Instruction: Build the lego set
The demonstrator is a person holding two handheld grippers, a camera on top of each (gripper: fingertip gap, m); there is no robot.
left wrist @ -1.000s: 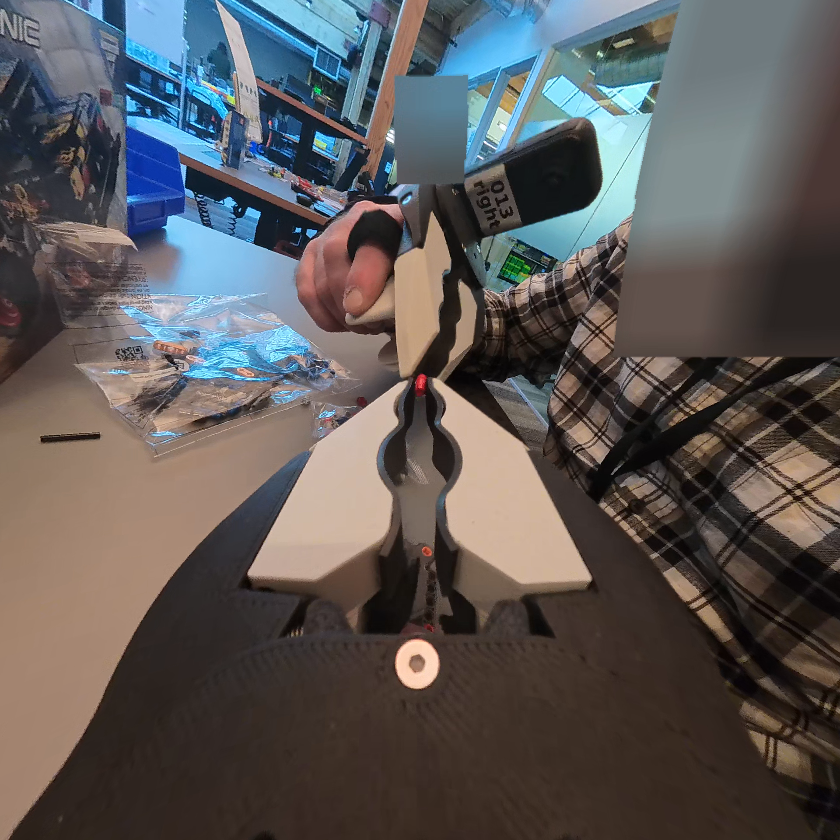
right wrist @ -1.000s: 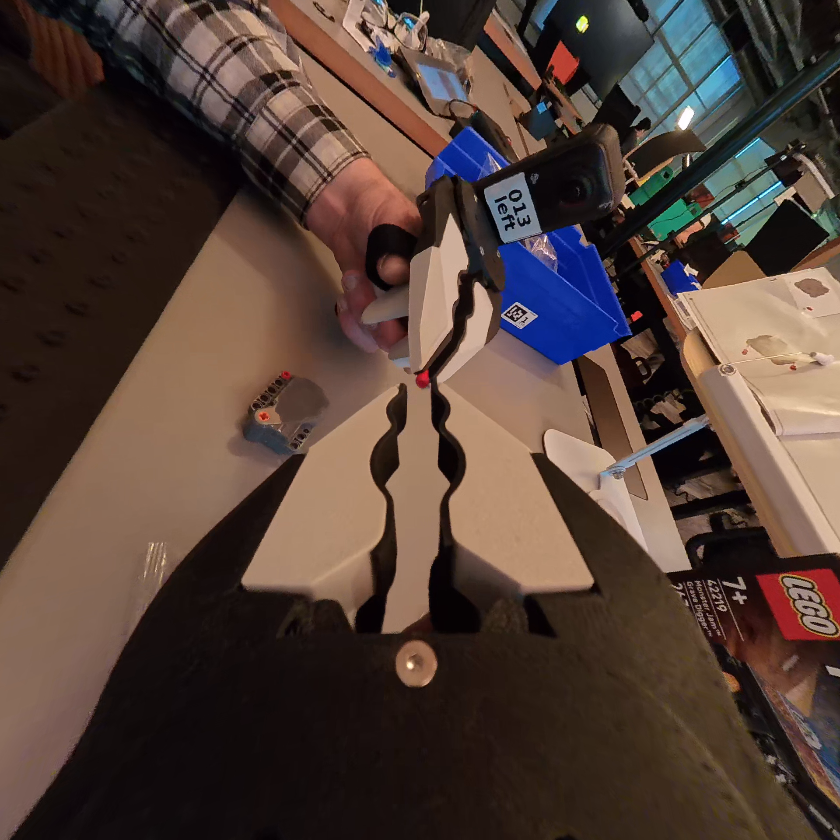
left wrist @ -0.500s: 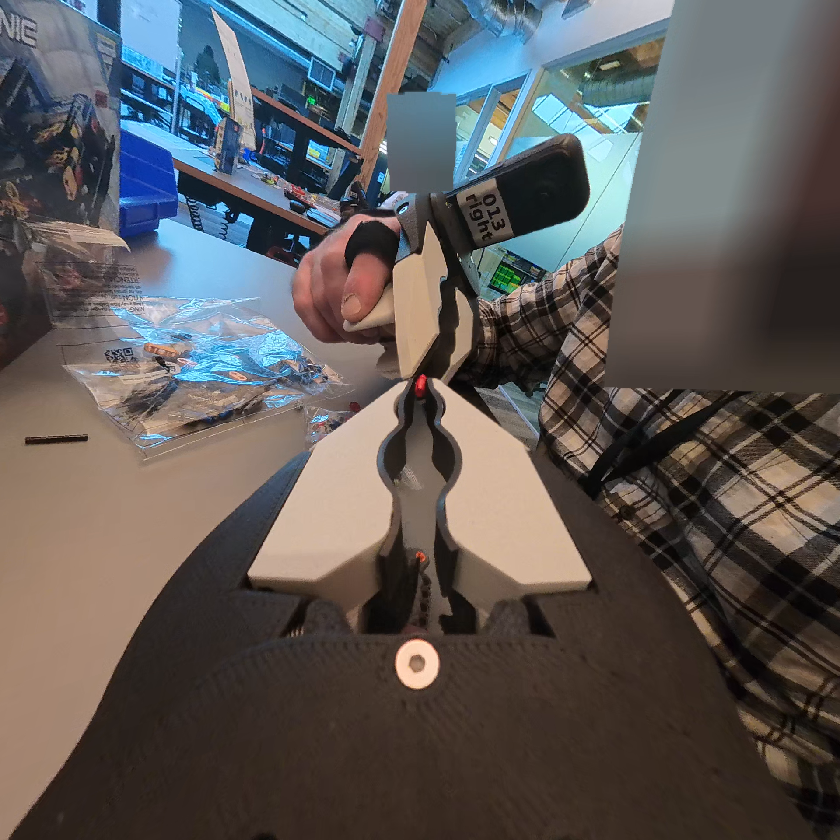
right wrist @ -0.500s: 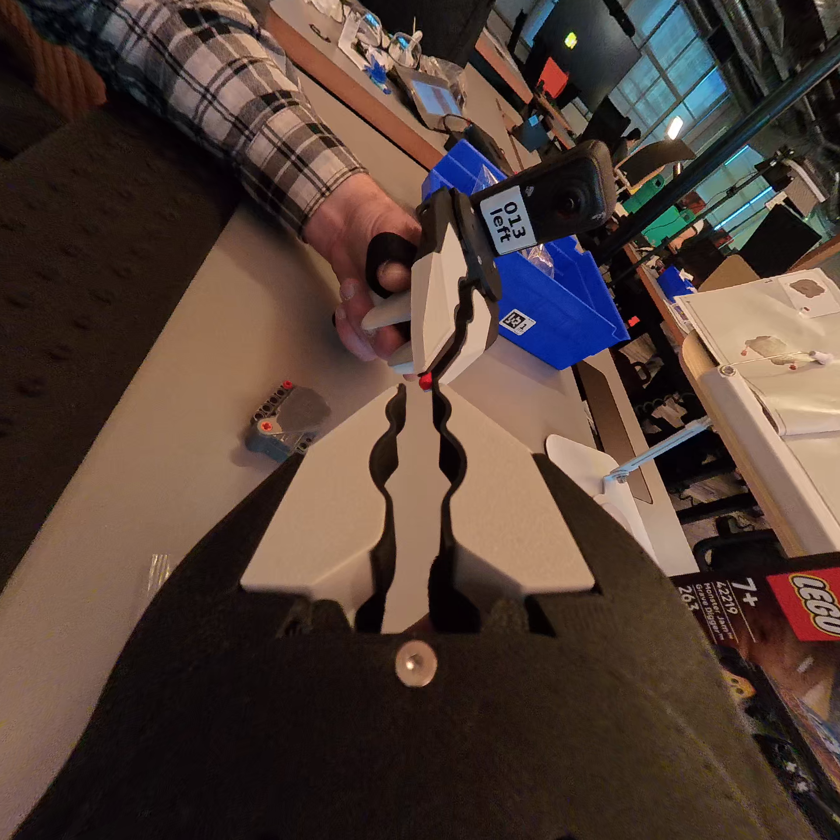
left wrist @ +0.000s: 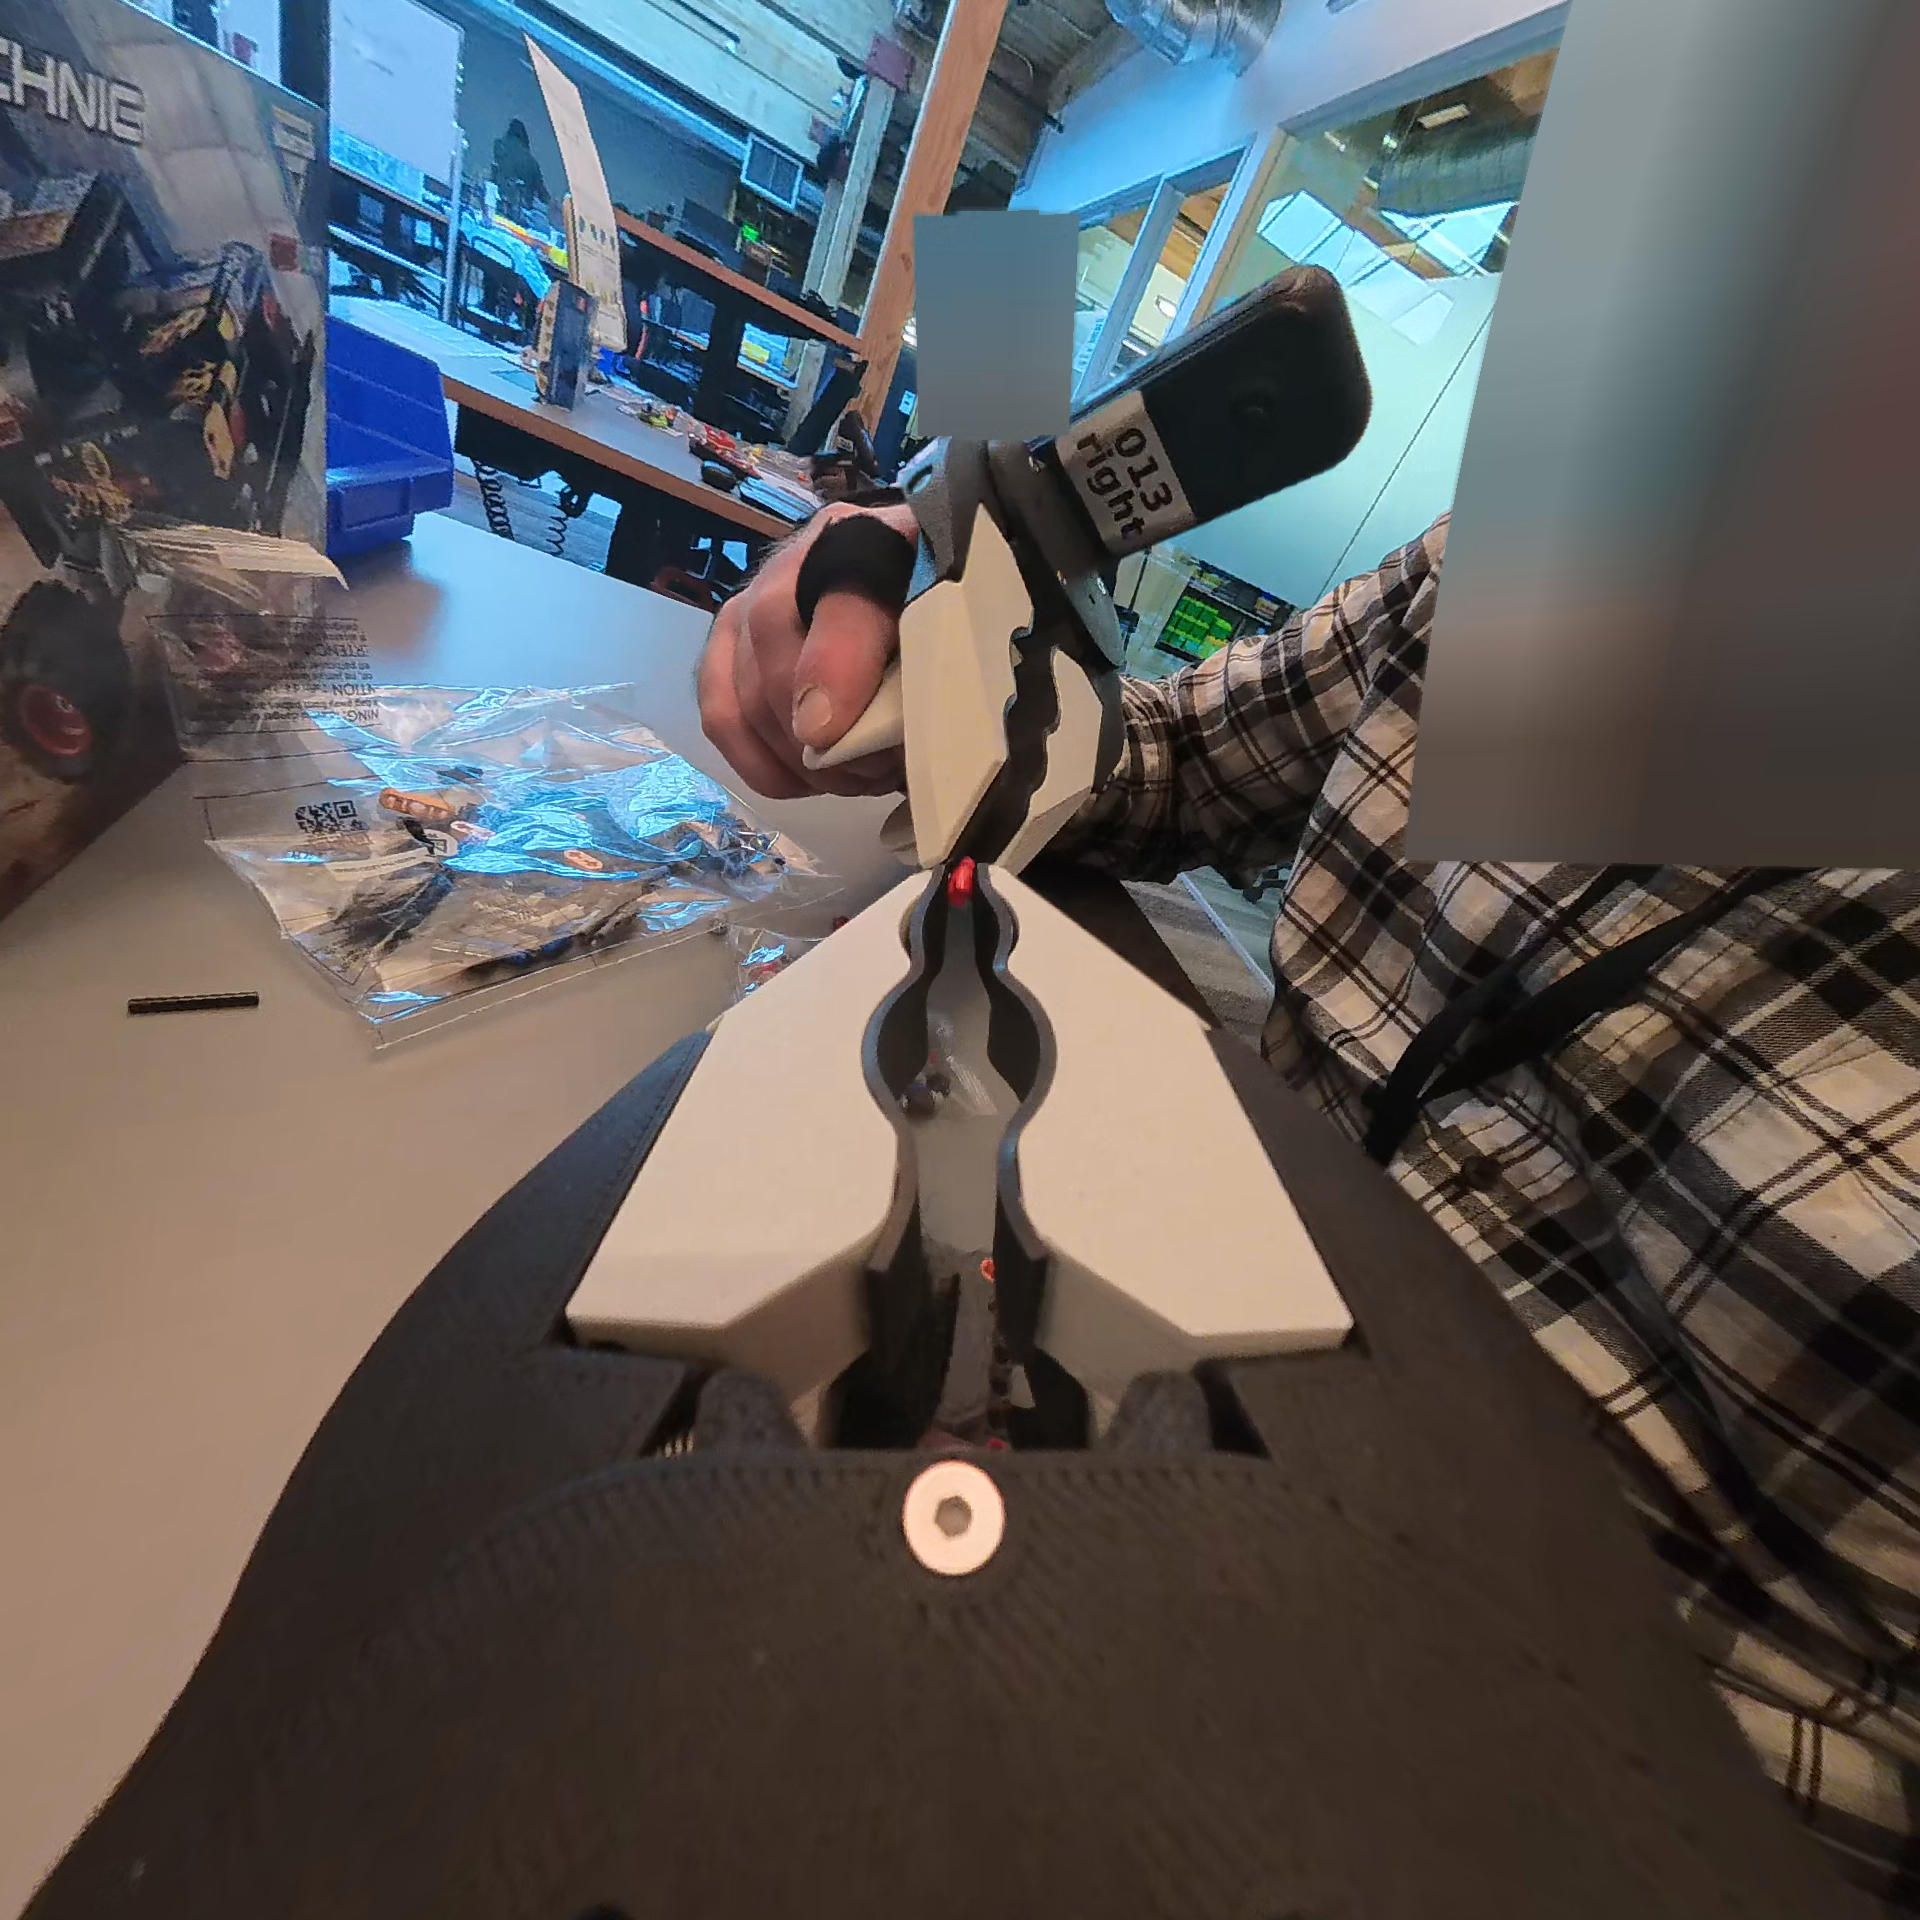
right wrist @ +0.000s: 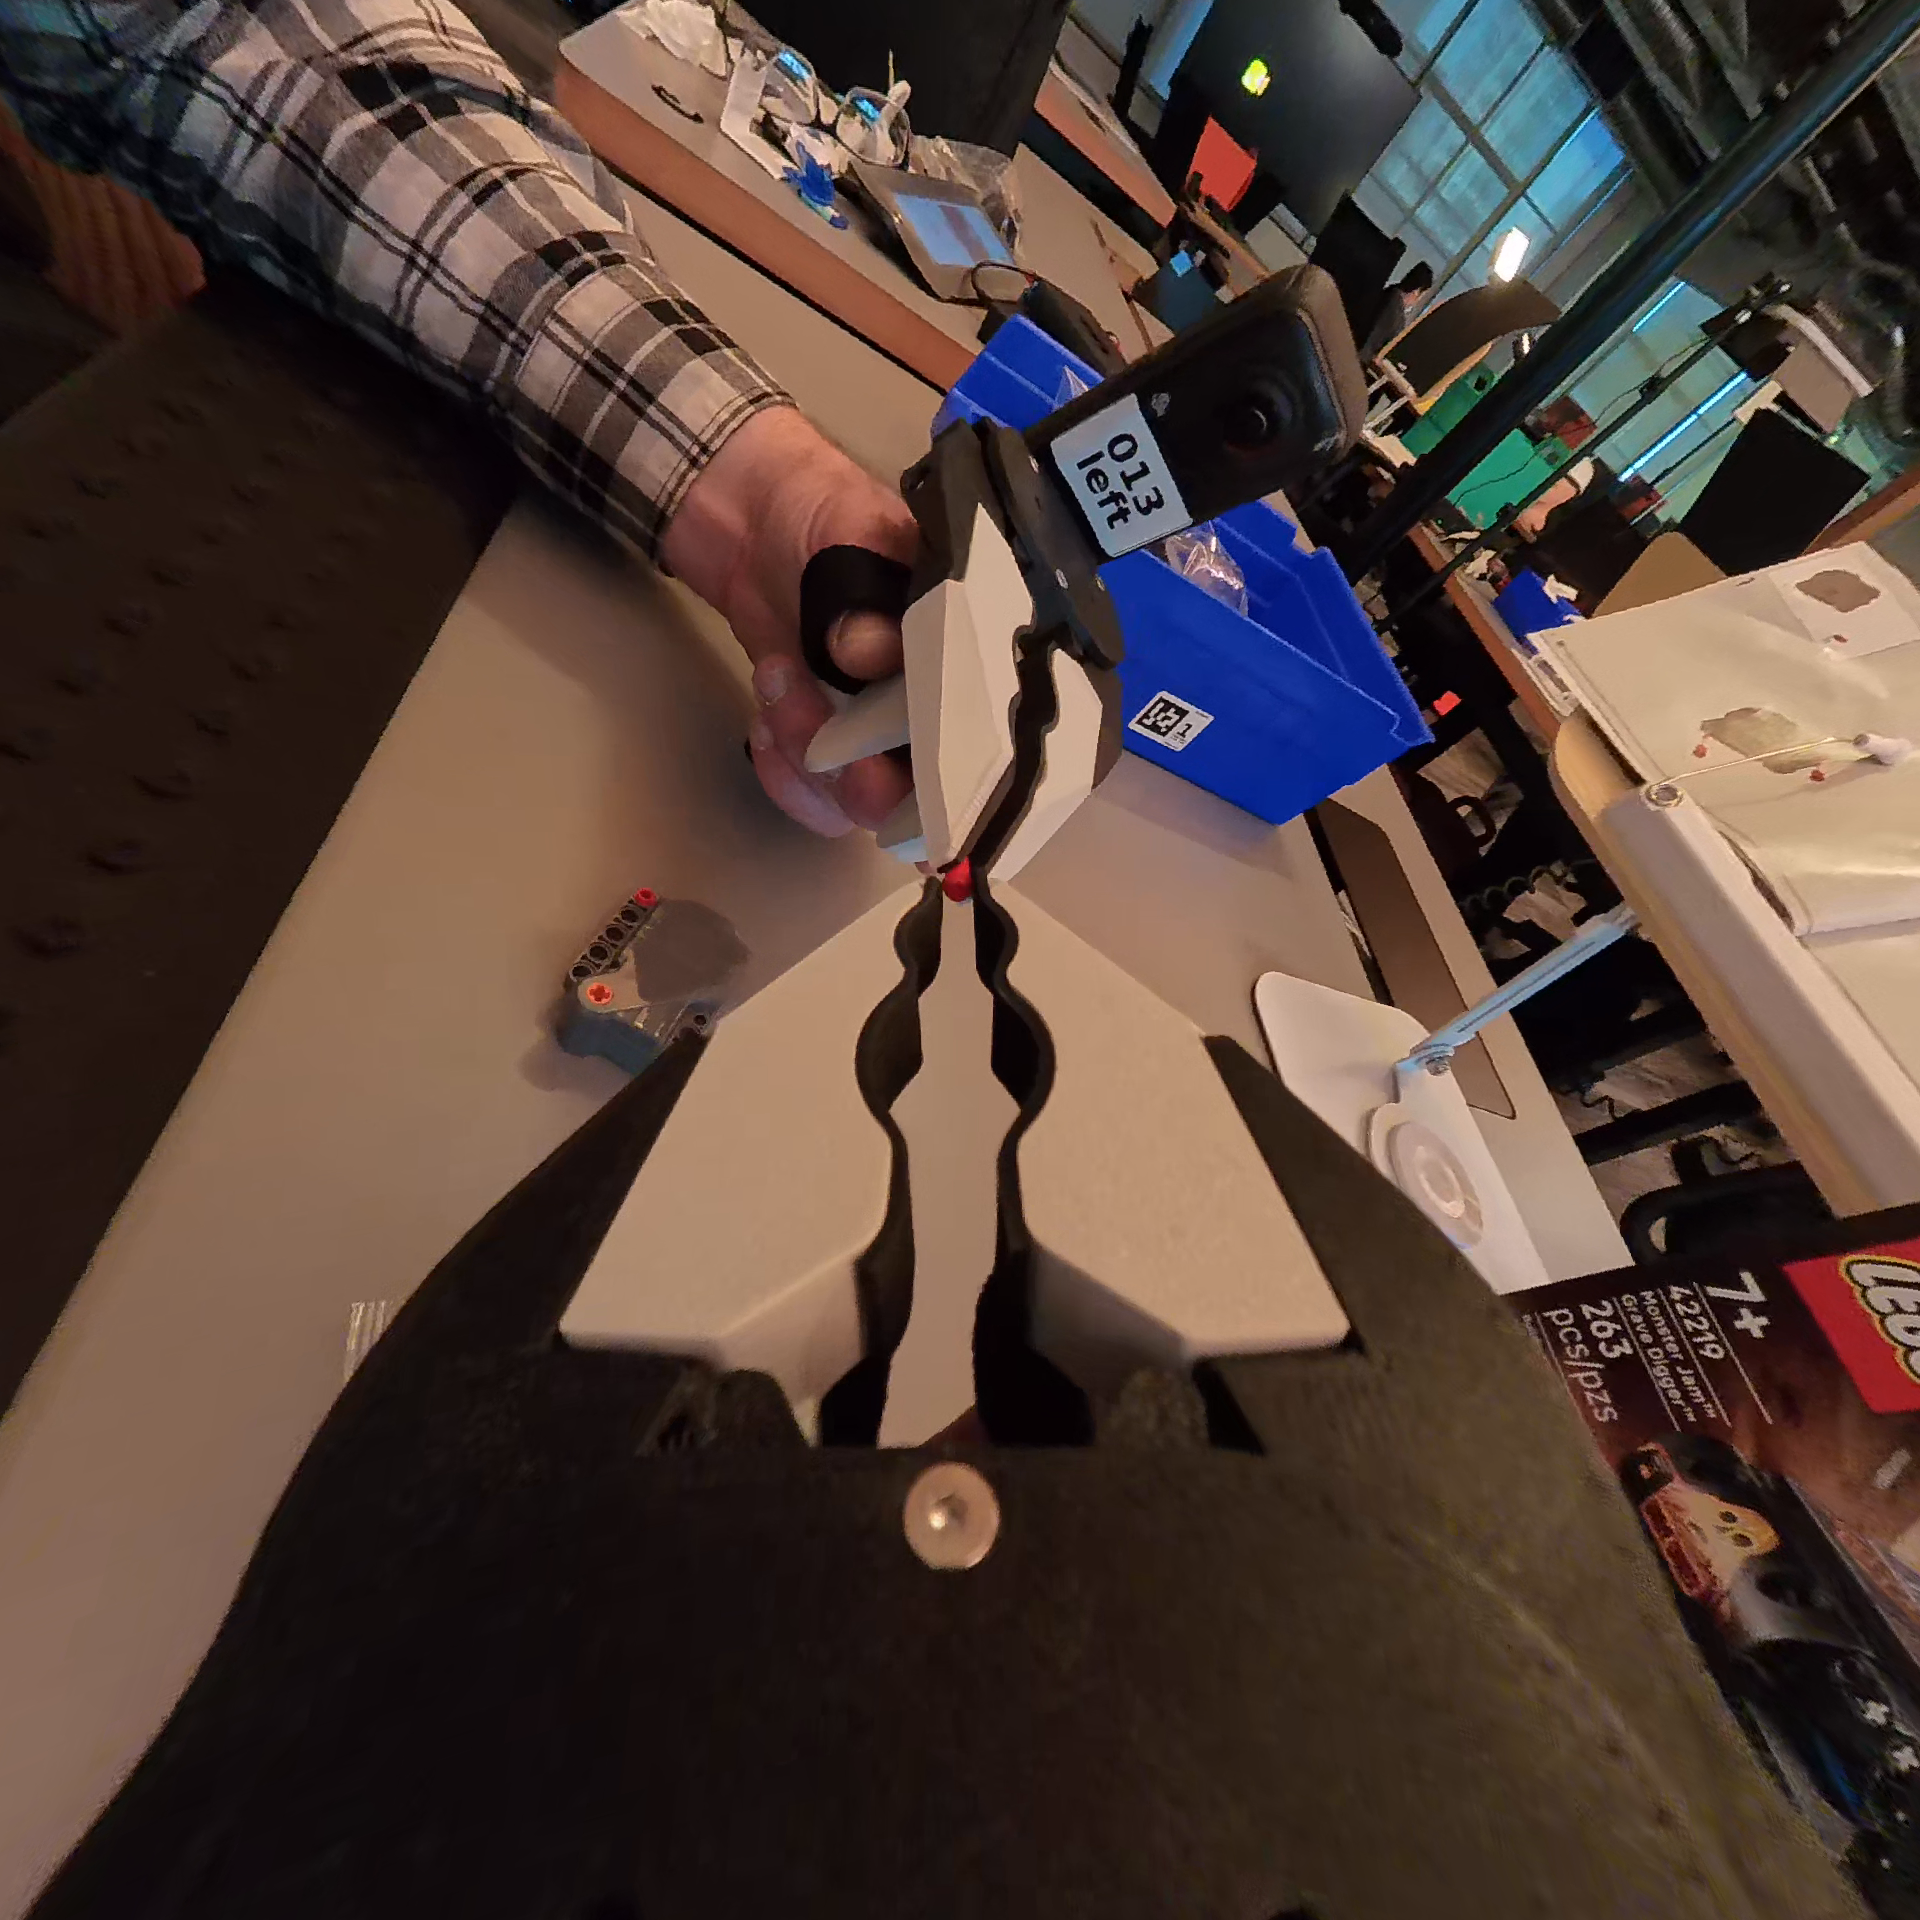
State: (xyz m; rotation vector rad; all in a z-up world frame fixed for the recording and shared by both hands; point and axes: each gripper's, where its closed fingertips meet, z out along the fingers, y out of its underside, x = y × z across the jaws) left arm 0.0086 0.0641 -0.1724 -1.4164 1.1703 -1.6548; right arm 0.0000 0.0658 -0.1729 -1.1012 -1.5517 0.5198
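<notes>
Two grippers meet tip to tip: left gripper point(left wrist: 961, 883) pinches the red pin point(left wrist: 961, 881); right gripper point(right wrist: 956, 904) should clamp squarely before release, its jaws barely parted

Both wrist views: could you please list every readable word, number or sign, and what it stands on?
I won't quote writing; these bear it:
White label, camera of the left hand-held gripper.
White label, camera of the right hand-held gripper.
Square code sticker on the blue bin.
Printed lego set box.
Clear parts bags: print too small.
</notes>
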